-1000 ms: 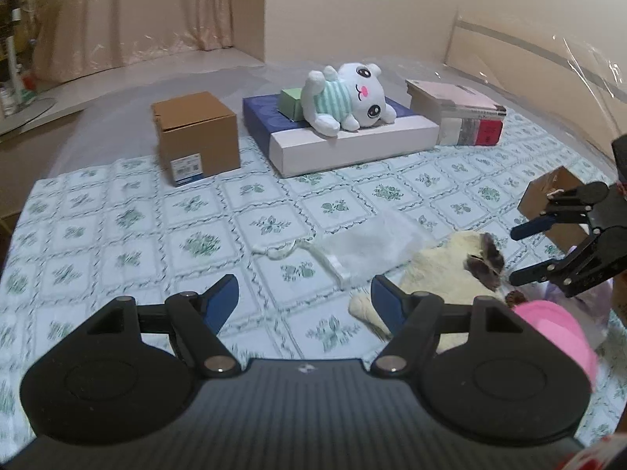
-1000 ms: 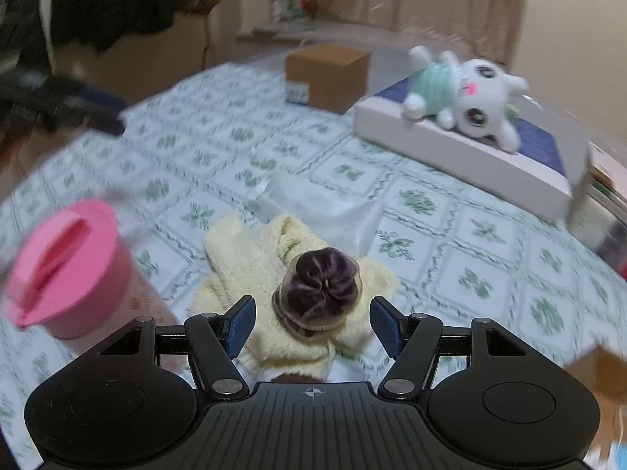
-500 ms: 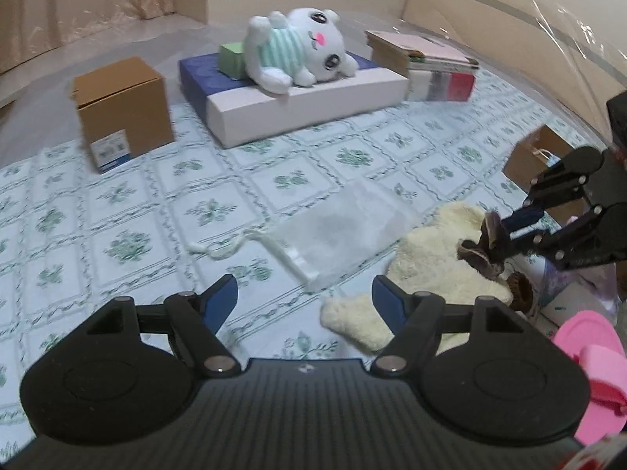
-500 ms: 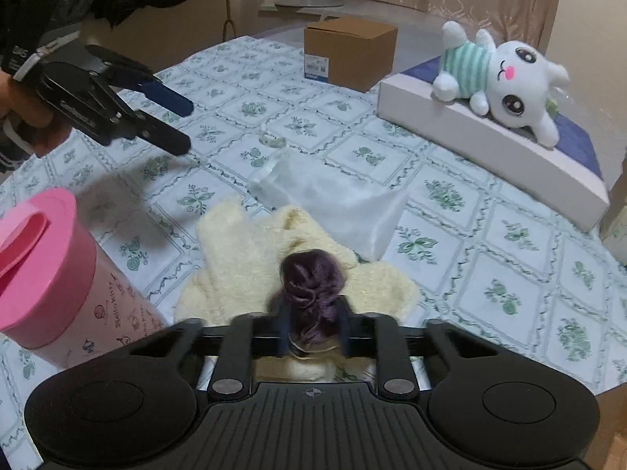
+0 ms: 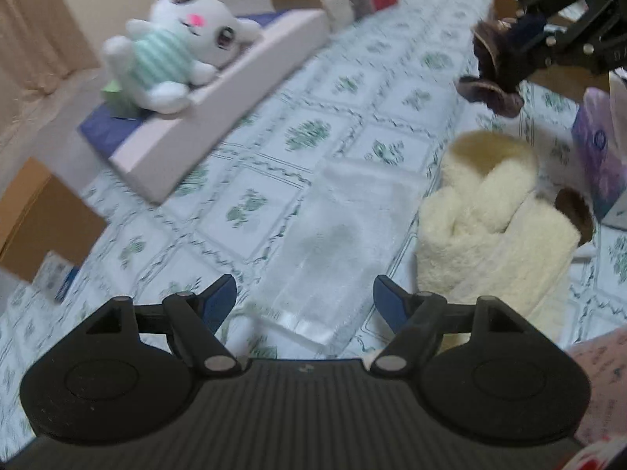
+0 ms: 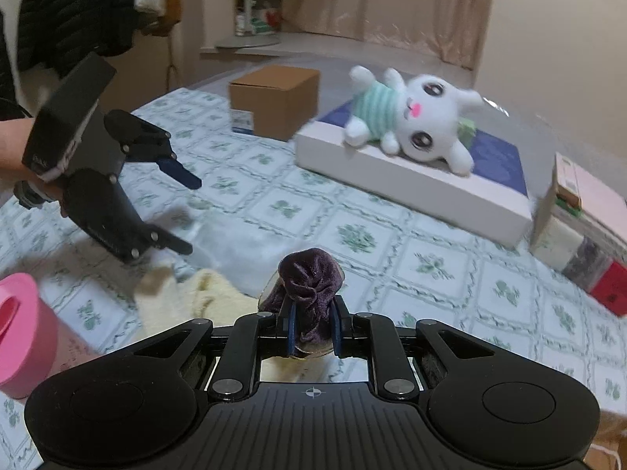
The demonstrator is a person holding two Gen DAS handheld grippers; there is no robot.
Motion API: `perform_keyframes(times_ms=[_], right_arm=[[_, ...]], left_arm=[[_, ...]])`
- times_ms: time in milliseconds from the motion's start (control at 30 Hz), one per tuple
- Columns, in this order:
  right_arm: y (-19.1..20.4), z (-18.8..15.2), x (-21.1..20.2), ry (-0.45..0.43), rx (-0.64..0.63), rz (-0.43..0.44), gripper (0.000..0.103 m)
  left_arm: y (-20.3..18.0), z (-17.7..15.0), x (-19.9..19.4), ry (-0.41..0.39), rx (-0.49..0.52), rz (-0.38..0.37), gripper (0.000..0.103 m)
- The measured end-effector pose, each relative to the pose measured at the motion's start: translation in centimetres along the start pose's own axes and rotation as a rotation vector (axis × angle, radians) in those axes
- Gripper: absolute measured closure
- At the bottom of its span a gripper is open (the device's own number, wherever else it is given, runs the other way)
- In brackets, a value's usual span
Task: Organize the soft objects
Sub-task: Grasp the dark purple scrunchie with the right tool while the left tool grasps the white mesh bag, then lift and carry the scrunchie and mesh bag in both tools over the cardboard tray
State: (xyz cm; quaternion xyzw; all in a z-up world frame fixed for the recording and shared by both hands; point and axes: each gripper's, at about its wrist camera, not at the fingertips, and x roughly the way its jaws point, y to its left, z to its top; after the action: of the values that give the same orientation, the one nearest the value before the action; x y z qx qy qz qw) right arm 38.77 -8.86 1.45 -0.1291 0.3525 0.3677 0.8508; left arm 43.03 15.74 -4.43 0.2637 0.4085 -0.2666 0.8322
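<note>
My right hand-held gripper [image 6: 312, 331] is clamped on a dark purple velvet scrunchie [image 6: 309, 278], fingers pressed in from both sides, the fabric bunched and sticking up above the pads. In the left wrist view that scrunchie [image 5: 494, 63] hangs in the air, clear of the surface, above and beyond the cream fluffy cloth [image 5: 490, 215].

My left hand-held gripper [image 5: 305, 297] has its fingers spread wide apart, nothing between them. It hovers low over a translucent white drawstring pouch [image 5: 337, 250], which lies flat on the green-flowered tablecloth [image 5: 352, 78]. The pouch sits just beside the cream cloth, to its left in this view; I cannot tell if the edges touch.

A second brown furry piece [image 5: 574, 213] shows at the cloth's far right edge, partly hidden.

Farther back: a white plush bunny [image 6: 407, 117] in a striped mint top lies on its side on a flat white box [image 6: 407, 172] with a dark blue top. A brown cardboard box [image 6: 274, 100] stands to the left of it in the right wrist view, a stack of books [image 6: 584, 219] to the right.

Near me, a pink-lidded cup [image 6: 23, 337] stands at the left edge of the right wrist view. A purple tissue pack [image 5: 597, 156] stands beside the cloth.

Left view is motion-blurred; fine detail is lost.
</note>
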Motion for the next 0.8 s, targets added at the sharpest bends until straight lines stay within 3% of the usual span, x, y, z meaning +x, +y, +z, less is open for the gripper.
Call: perform_keyframes(times_ms=[200, 333, 433, 500, 600, 800], right_arm=[[-1.4, -0.8, 1.2, 0.013, 0.05, -0.017, 0.086], [-2.0, -1.1, 2.1, 0.024, 0.081, -0.026, 0.086], [-2.0, -1.3, 2.2, 0.018, 0.089, -0.024, 0.086], [-1.9, -1.2, 2.1, 0.013, 0.092, -0.021, 0.086], [-1.7, -1.2, 1.7, 0.004, 0.096, -0.023, 0.086], [-1.2, -0.9, -0.2, -0.021, 0.109, -0.04, 0.086]], left_arm=[[1.4, 0.6, 3.0, 0.061, -0.033, -0.107, 0.024], [0.8, 0.4, 4.1, 0.111, -0.019, -0.115, 0.029], [1.0, 0.0, 3.9, 0.1, -0.075, -0.147, 0.049], [0.9, -0.1, 3.4, 0.087, -0.089, -0.141, 0.075], [0.9, -0.5, 3.0, 0.092, -0.131, -0.128, 0.092], [1.6, -1.6, 0.7, 0.081, -0.263, -0.044, 0.101]])
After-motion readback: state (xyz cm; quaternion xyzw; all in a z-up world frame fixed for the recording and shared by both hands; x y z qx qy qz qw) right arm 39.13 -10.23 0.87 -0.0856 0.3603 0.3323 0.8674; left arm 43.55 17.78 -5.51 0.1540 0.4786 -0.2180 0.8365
